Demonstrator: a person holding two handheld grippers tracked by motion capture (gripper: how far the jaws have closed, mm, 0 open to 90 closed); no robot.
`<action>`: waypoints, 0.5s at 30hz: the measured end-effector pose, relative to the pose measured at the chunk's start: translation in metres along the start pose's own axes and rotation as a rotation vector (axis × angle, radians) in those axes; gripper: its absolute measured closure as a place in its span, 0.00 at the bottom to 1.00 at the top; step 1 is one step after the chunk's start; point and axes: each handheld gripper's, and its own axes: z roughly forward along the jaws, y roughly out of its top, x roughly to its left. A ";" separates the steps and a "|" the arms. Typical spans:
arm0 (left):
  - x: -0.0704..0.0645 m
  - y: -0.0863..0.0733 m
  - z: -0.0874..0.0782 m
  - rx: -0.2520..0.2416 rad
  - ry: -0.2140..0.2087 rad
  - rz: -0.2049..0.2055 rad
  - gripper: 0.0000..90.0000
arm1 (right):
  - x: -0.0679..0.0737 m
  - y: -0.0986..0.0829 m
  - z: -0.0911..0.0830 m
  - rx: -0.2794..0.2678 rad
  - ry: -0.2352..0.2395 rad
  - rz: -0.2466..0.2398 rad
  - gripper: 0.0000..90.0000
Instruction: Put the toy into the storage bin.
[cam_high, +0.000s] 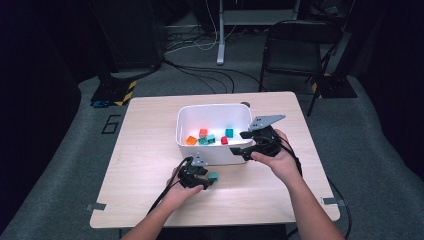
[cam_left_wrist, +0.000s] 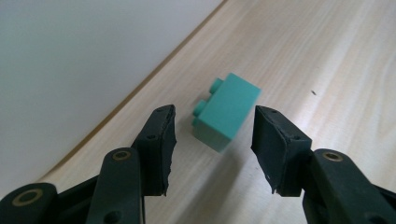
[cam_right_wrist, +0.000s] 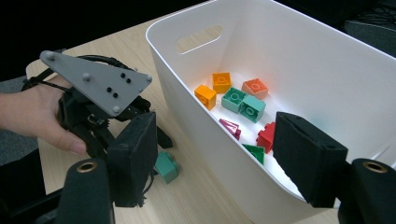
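The teal brick (cam_left_wrist: 227, 110) lies on the table (cam_high: 150, 150), just beside the bin (cam_high: 212, 152), between the left gripper's (cam_left_wrist: 212, 137) spread jaws, untouched. Best to push in square and squeeze its flat sides, studs clear. Right gripper (cam_right_wrist: 224, 158) gapes wide astride the bin's near wall, holding nothing.

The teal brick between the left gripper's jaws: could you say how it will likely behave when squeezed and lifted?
The teal brick looks like rigid moulded plastic, so it probably won't deform. Its flat sides should suit the left gripper and its pads. Lying flat, it seems unlikely to roll.
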 end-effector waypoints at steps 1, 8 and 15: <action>0.000 0.000 0.001 -0.001 -0.001 -0.001 0.54 | 0.000 0.000 0.000 0.000 0.000 0.000 0.34; -0.002 0.004 0.007 0.002 -0.004 0.026 0.59 | 0.000 0.000 -0.001 -0.002 -0.001 0.008 0.34; -0.007 0.007 0.011 0.005 -0.012 0.046 0.73 | -0.001 -0.001 -0.002 -0.002 -0.002 0.012 0.34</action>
